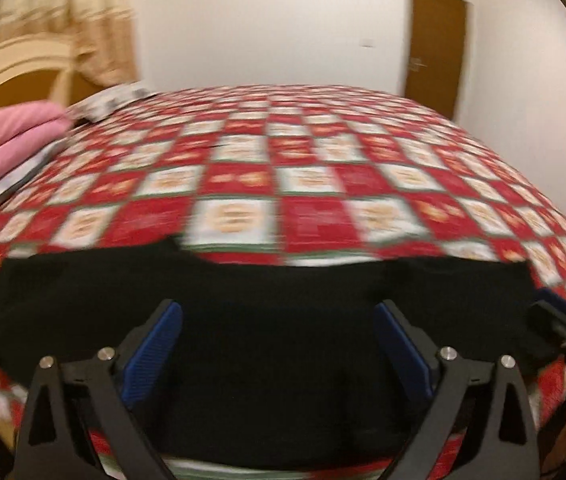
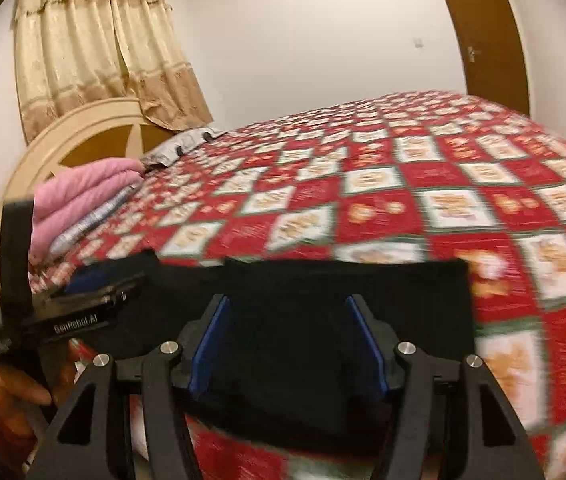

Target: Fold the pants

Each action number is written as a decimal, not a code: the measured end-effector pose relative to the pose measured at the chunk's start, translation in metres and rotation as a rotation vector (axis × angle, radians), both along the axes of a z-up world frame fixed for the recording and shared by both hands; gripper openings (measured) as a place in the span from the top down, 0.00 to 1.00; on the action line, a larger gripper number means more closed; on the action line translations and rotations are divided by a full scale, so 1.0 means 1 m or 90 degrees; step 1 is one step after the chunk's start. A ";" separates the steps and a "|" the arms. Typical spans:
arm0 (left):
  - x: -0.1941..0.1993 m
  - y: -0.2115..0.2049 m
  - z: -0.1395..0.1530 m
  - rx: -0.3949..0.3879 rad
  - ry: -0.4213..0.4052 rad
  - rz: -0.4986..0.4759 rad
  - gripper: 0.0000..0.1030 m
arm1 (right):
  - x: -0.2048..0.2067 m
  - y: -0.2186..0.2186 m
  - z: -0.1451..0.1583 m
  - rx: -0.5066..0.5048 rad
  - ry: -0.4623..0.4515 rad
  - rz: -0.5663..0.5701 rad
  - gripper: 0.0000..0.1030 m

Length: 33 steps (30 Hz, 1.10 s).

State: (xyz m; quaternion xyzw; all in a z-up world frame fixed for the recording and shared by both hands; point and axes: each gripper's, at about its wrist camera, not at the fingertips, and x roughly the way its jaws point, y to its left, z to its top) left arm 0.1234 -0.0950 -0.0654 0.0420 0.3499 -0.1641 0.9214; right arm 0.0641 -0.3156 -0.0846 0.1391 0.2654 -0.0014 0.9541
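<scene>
So I've got one bed with a red-and-white checkered quilt (image 1: 307,184), one pair of black pants (image 1: 263,320), two grippers. The pants are folded into a wide flat band lying across the near edge of the quilt, at 6 o'clock in both wrist views. Up at 9 o'clock there's a stack of pink folded blankets (image 2: 83,196), with a cream curtain (image 2: 95,40) behind and a brown door (image 1: 435,40) at 1 o'clock. My left gripper (image 1: 279,344) has its jaws spread wide over the pants, pinching nothing. Right gripper (image 2: 289,344) is also parted, with nothing clamped.
</scene>
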 end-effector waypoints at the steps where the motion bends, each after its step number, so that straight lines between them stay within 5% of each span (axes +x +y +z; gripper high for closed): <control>1: 0.005 0.013 0.000 0.007 0.001 0.029 0.04 | 0.010 0.008 -0.002 0.017 0.000 0.012 0.40; 7: 0.021 0.089 -0.010 0.081 -0.017 0.168 0.04 | 0.057 0.058 -0.042 0.042 0.070 0.071 0.40; 8: 0.024 0.105 -0.013 0.093 -0.013 0.195 0.04 | 0.054 0.063 -0.042 0.016 0.047 0.059 0.39; 13: 0.038 0.174 -0.030 0.078 0.027 0.285 0.04 | 0.054 0.075 -0.036 -0.018 0.064 0.049 0.34; 18: 0.043 0.246 -0.036 -0.039 0.054 0.371 0.03 | 0.035 0.088 -0.019 -0.043 0.012 0.076 0.34; 23: 0.051 0.275 -0.053 -0.217 0.077 0.366 0.05 | 0.037 0.097 -0.035 -0.012 0.061 0.101 0.34; 26: 0.059 0.274 -0.062 -0.267 0.087 0.350 0.12 | 0.033 0.102 -0.034 -0.019 0.058 0.110 0.34; 29: 0.060 0.270 -0.064 -0.245 0.077 0.364 0.22 | 0.031 0.101 -0.033 -0.010 0.057 0.114 0.34; 33: 0.059 0.275 -0.057 -0.227 0.071 0.356 0.67 | 0.029 0.096 -0.032 0.006 0.056 0.104 0.34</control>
